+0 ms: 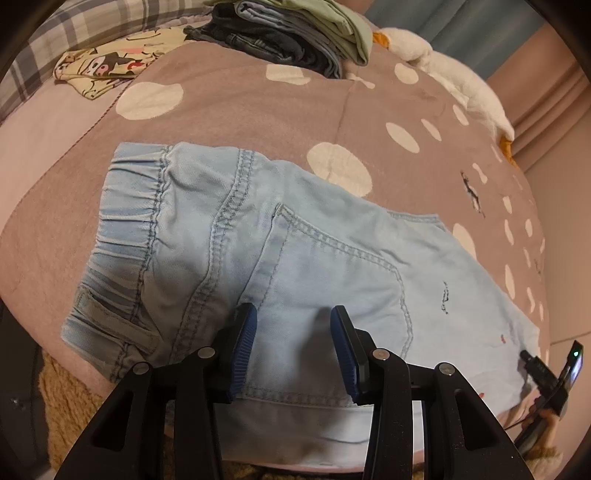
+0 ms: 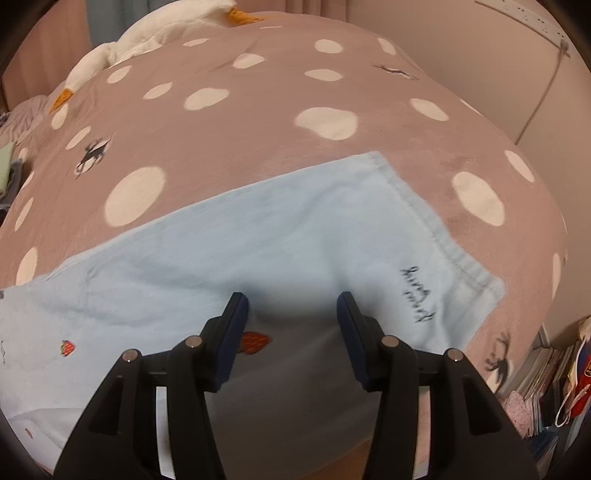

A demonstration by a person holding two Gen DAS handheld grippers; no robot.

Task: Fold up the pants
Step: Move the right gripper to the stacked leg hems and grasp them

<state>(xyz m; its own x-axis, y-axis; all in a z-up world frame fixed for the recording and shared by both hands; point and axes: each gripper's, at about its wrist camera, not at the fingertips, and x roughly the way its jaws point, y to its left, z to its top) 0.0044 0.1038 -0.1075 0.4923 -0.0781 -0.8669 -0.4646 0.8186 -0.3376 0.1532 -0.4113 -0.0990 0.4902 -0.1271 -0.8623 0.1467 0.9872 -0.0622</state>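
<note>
Light blue denim pants (image 1: 295,258) lie flat on the spotted mauve bedspread (image 1: 240,99), folded lengthwise, back pocket up. The elastic waistband (image 1: 125,214) is at the left. My left gripper (image 1: 291,314) is open and empty, hovering over the seat by the back pocket. In the right wrist view the leg end (image 2: 295,236) lies with its hem (image 2: 436,229) at the right and black script and small strawberry marks on it. My right gripper (image 2: 291,299) is open and empty just above the leg. Its body (image 1: 546,376) shows at the lower right of the left wrist view.
A stack of folded clothes (image 1: 284,33) sits at the far side of the bed, next to a cartoon-print cloth (image 1: 110,62). A white plush goose (image 2: 155,33) lies along the far edge. A wall with a cable (image 2: 539,96) is at the right; books and bags (image 2: 554,384) stand on the floor.
</note>
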